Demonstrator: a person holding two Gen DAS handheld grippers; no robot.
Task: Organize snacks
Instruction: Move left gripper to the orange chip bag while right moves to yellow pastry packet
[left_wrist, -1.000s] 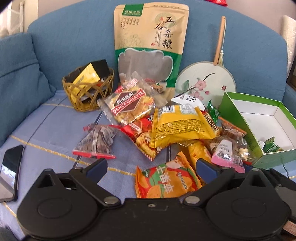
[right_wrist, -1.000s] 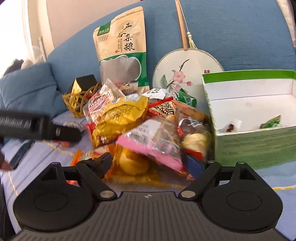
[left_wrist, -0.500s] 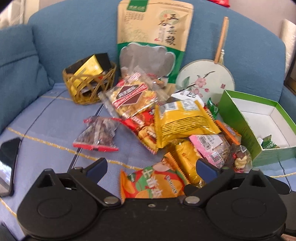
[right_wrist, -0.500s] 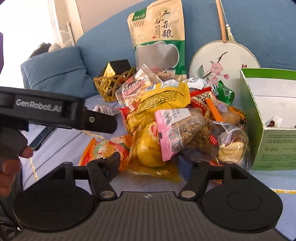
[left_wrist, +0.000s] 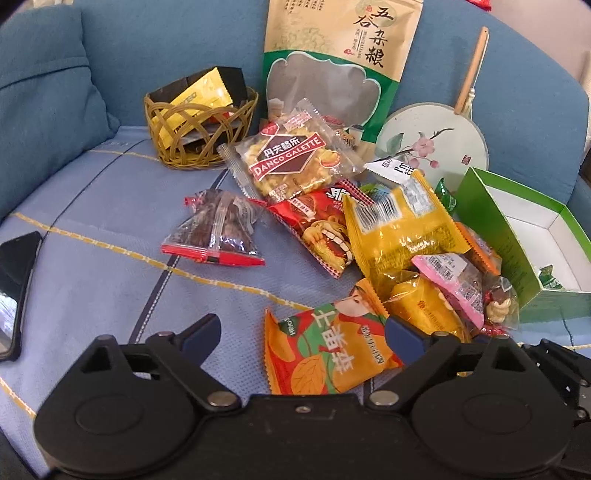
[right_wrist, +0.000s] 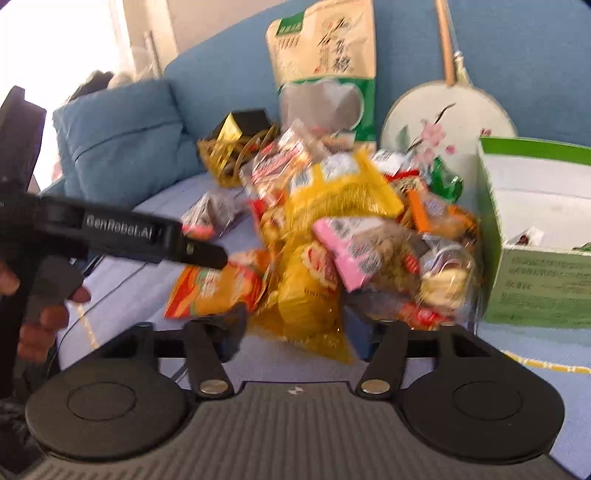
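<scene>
Jaws of both grippers gape empty over crinkly foil snack packets (left_wrist: 399, 229) beside cardboard box (left_wrist: 491, 229).

Open left claw (left_wrist: 301, 334), orange snack packet (left_wrist: 328, 356)

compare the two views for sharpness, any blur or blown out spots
Left wrist view: sharp, the print on the Danco Galette pack reads clearly, with fisheye bending at the edges. Right wrist view: motion-blurred, the lettering on the tall grain bag is smeared, and the window area at upper left is blown out white.
</scene>
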